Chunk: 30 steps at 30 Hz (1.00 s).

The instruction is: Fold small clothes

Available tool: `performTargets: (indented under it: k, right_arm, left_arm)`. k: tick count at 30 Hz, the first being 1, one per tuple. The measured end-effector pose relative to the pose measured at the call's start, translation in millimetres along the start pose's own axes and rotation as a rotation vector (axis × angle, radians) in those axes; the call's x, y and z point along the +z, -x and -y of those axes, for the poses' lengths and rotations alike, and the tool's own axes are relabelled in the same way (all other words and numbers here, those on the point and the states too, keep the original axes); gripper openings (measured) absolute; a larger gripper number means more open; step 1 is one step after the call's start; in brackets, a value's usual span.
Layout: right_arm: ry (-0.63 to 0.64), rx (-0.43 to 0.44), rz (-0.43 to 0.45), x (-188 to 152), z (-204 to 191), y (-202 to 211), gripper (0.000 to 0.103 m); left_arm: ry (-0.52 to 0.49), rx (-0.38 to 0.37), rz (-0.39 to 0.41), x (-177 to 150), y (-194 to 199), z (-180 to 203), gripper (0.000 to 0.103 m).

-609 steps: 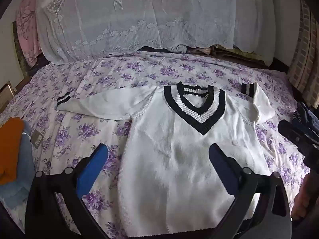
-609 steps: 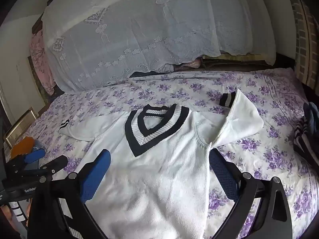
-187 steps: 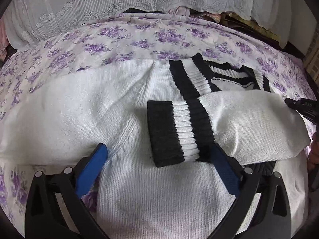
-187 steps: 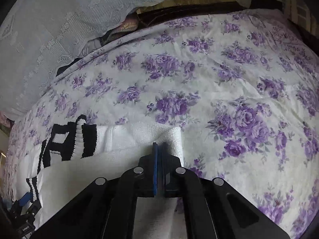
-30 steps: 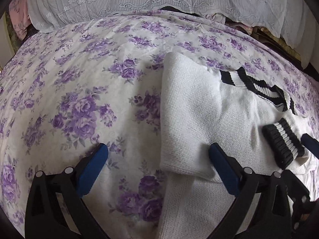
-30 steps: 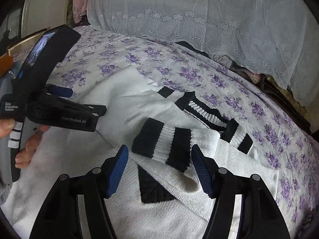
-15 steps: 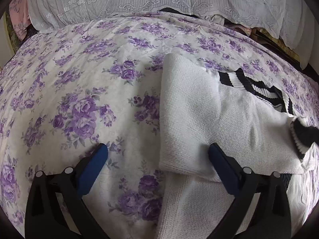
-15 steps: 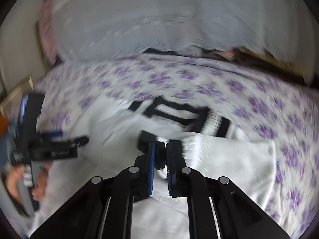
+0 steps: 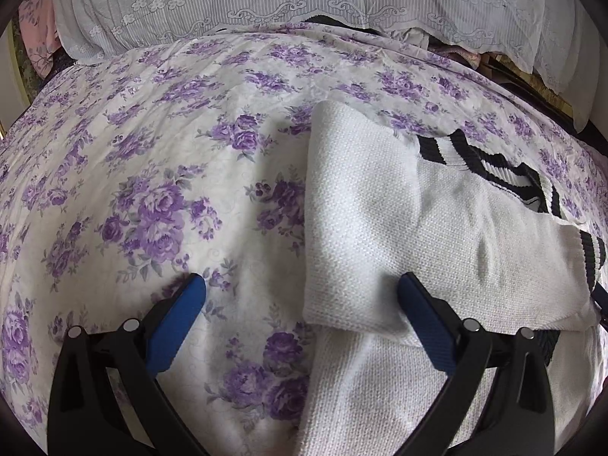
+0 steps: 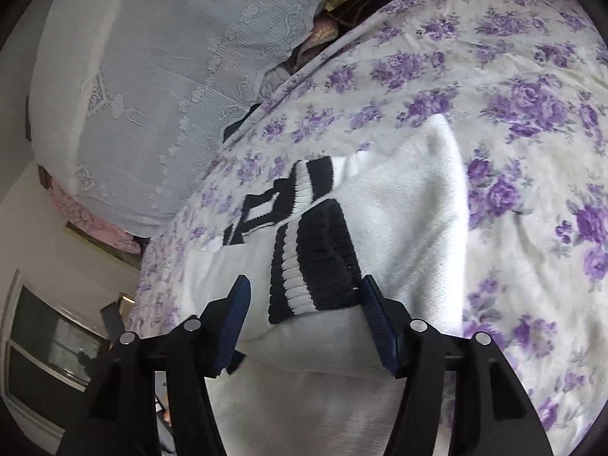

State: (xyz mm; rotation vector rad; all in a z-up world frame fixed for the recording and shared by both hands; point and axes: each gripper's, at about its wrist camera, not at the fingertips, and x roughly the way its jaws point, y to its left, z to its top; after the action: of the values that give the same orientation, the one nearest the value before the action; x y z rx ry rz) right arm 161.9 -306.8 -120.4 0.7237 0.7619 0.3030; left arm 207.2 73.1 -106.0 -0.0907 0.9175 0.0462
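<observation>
Straddling the striped cuff (image 10: 311, 262), the right tongs (image 10: 304, 304) stand spread with nothing pinched, one blue pad on either side of the cuff's end, so this hand looks far the nearer to the sleeve (image 9: 437, 228). That sleeve lies folded across the sweater (image 9: 380, 387), its long axis running crosswise from the cuff toward the left tongs (image 9: 300, 296). Those are spread wide too and empty: their right pad sits over the sleeve's near edge, their left pad over bare bed (image 9: 152, 152), with the sweater's folded left edge between them. Beyond the cuff, ahead of the right tongs, the black-and-white collar (image 10: 273, 205) shows, and past it a lace cover (image 9: 304, 0). I judge the coming move turns on the body's long axis, which runs toward both tongs.
</observation>
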Motion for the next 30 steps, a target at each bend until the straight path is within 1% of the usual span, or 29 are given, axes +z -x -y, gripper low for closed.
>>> performTargets:
  k: [1,2,3,4,5,6,8,9,11,12,13,14,15,16,17,19,20,22,23,25,27,29,30]
  right_arm:
    - [-0.003,-0.009,0.001,0,0,-2,0.060]
    - [0.004,-0.038,0.007,0,-1,-5,0.052]
    - [0.020,-0.076,0.014,1,-2,-7,0.039]
    - [0.031,-0.102,0.024,1,-2,-7,0.032]
    - [0.035,-0.121,0.052,1,-4,-4,0.010]
    - [0.036,-0.118,0.081,2,-7,1,0.004]
    - [0.071,-0.142,0.146,8,-15,19,0.003]
    - [0.085,-0.157,0.159,12,-18,25,0.003]
    - [0.096,-0.206,0.146,19,-13,25,0.002]
    - [0.098,-0.274,0.148,22,-4,23,0.000]
    - [0.102,-0.360,0.161,21,6,22,0.000]
    - [0.088,-0.405,0.157,20,18,21,0.000]
    - [0.032,-0.369,0.126,19,33,20,0.000]
    - [-0.016,-0.321,0.127,19,42,24,0.000]
    - [-0.029,-0.311,0.140,19,44,31,0.000]
    - [0.030,-0.305,0.182,23,26,40,0.000]
    - [0.073,-0.288,0.186,24,14,41,0.000]
    - [0.143,-0.241,0.153,25,-11,31,0.004]
    - [0.166,-0.221,0.130,26,-23,23,0.003]
    - [0.208,-0.177,0.075,27,-45,-4,0.003]
    - [0.228,-0.135,0.021,26,-62,-29,0.003]
    - [0.259,-0.103,-0.048,23,-77,-59,0.003]
    - [0.275,-0.107,-0.068,20,-81,-64,0.004]
  left_arm:
    - [-0.001,0.002,0.000,0,0,0,0.099]
    - [-0.003,0.003,0.001,0,0,0,0.099]
    - [-0.003,0.005,0.002,0,0,0,0.099]
    - [-0.003,0.006,0.003,0,0,0,0.099]
    - [-0.003,0.007,0.004,0,1,0,0.099]
    - [-0.005,0.008,0.009,0,2,0,0.098]
    - [-0.018,0.012,0.032,0,8,2,0.098]
    - [-0.026,0.004,0.045,0,12,4,0.098]
    - [-0.041,-0.035,0.058,0,20,10,0.098]
    - [-0.051,-0.042,0.054,-1,21,13,0.098]
    - [-0.074,-0.030,0.039,-3,18,18,0.098]
    - [-0.091,-0.010,0.031,-5,15,22,0.099]
    - [-0.094,-0.007,0.026,-6,12,23,0.099]
    - [-0.084,-0.018,0.018,-6,11,22,0.099]
    - [-0.061,-0.042,0.002,-5,10,18,0.099]
    - [-0.006,-0.079,-0.018,-5,11,9,0.099]
    - [0.022,-0.096,-0.012,-2,15,4,0.098]
    - [0.056,-0.140,0.044,5,28,1,0.098]
    - [0.067,-0.146,0.067,11,33,2,0.098]
    - [0.043,-0.143,0.071,24,36,14,0.098]
    - [-0.001,-0.165,0.061,33,34,32,0.098]
    - [-0.080,-0.196,0.036,39,24,57,0.098]
    - [-0.122,-0.191,0.025,40,16,68,0.098]
